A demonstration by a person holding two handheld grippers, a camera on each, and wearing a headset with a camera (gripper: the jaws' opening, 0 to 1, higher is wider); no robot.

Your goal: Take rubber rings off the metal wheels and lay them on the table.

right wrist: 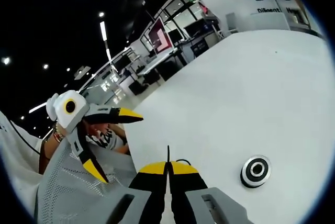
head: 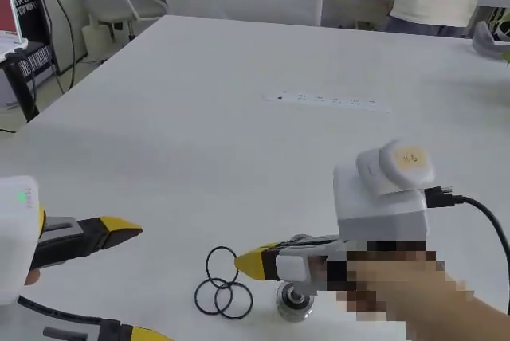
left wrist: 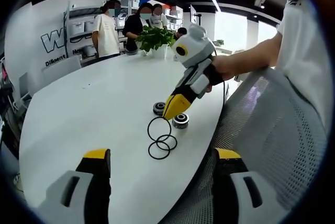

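My right tool (head: 241, 262) is clamped on a ring (head: 207, 265), lower centre of frame; my left tool (head: 140, 281), lower left, stands apart.

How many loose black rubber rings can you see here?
3, overlapping in one cluster: the largest ring pinched at the right gripper's tip, a second ring next to it, a third ring nearest the left gripper. Others may sit on the wheels.

I see my left gripper (head: 147, 281) cut off by the head view's left and bottom edges. My right gripper (head: 240, 263) covers the top of one metal wheel (head: 293, 306), and its closed yellow tip hides just where it pinches the rubber ring (head: 208, 264)
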